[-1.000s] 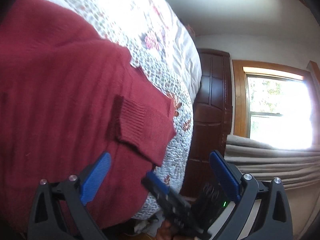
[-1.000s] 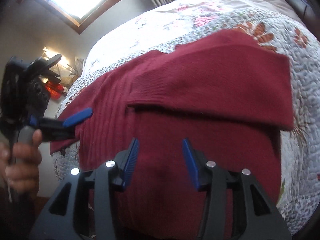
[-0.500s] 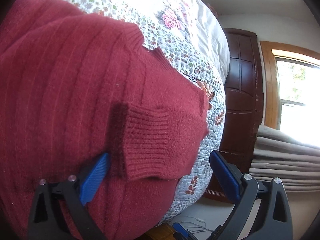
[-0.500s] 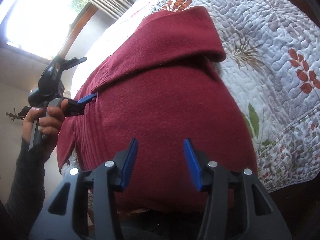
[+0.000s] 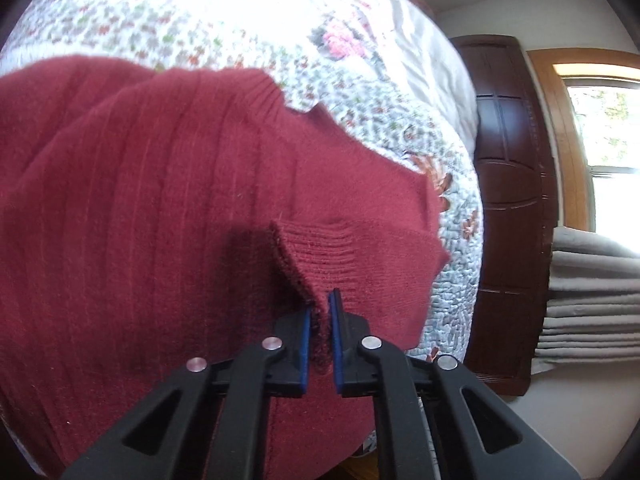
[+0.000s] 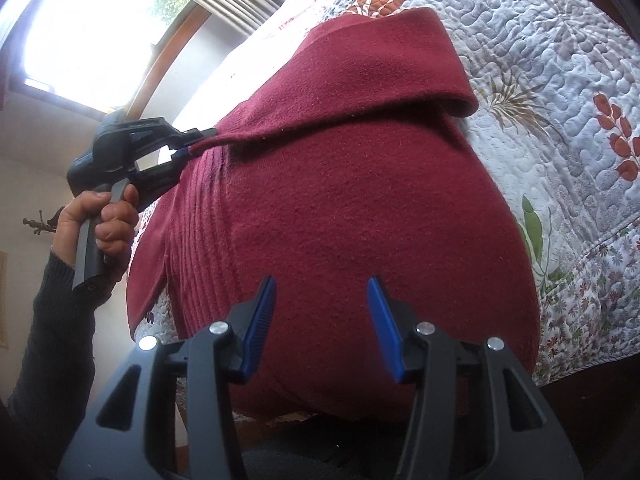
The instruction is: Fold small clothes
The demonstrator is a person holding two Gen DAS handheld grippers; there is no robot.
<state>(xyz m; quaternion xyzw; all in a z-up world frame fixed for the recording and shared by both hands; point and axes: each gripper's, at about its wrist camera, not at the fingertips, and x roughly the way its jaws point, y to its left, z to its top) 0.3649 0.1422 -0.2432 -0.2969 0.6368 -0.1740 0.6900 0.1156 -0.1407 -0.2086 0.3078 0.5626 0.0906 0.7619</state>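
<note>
1. The left gripper (image 5: 320, 320), held in a person's hand (image 6: 100, 220), has its jaws nearly closed, pinching the ribbed sleeve cuff (image 5: 332, 256) of the dark red sweater (image 5: 140, 220).
2. The sweater lies spread on a floral quilt (image 6: 560, 100), its sleeve folded across the body.
3. The right gripper (image 6: 322, 320) hovers over the sweater's lower part, jaws wide apart, gripping nothing.

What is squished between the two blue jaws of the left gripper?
The ribbed cuff of the red sweater's sleeve sits pinched between the jaws of the left gripper. The left wrist view shows it best; the right wrist view shows the same pinch from the side.
</note>
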